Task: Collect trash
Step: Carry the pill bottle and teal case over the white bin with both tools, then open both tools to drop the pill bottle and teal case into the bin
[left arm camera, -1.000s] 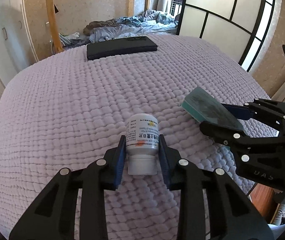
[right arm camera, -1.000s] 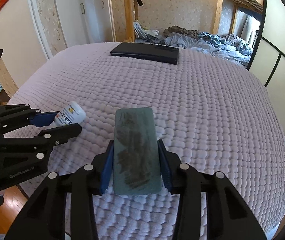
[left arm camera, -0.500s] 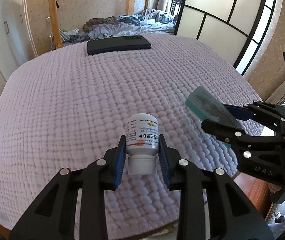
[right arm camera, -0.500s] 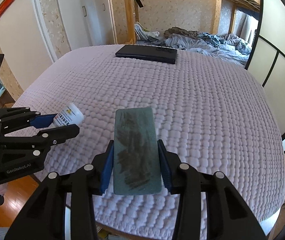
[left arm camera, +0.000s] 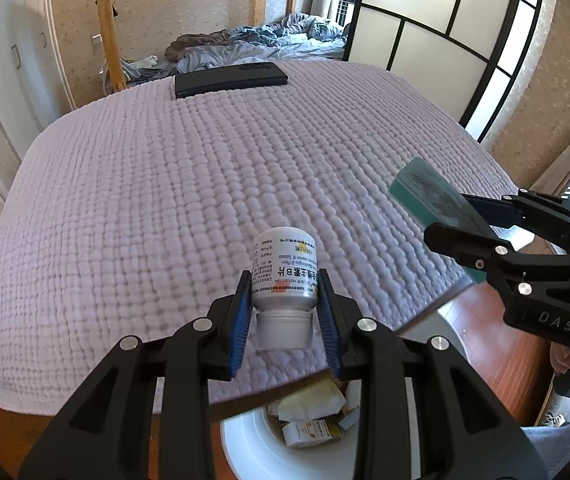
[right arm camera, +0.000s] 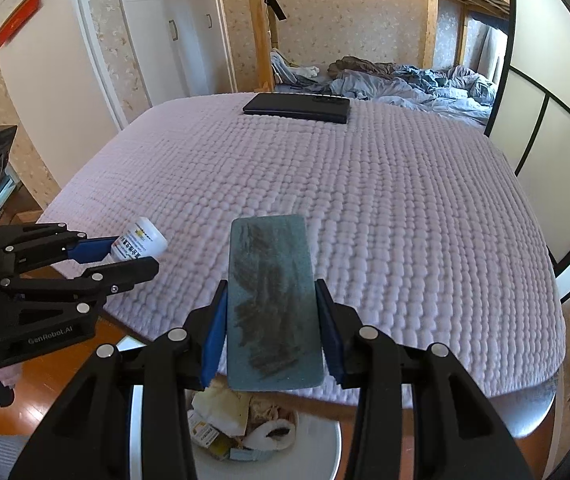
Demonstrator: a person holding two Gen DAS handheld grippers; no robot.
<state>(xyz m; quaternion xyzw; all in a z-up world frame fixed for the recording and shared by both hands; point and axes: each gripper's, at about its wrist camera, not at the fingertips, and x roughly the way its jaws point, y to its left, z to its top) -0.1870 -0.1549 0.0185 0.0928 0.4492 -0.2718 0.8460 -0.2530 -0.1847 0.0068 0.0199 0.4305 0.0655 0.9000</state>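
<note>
With my left gripper (left arm camera: pixel 285 304) clamped on the pill bottle (left arm camera: pixel 283 268) and my right gripper (right arm camera: pixel 271 332) clamped on the green sponge (right arm camera: pixel 273 304), both hang near the part-filled white bin (left arm camera: pixel 245 448), so only dropping them remains.

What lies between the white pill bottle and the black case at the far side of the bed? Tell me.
Nothing: in the left wrist view only bare lilac quilt stretches from the white pill bottle to the black case.
</note>
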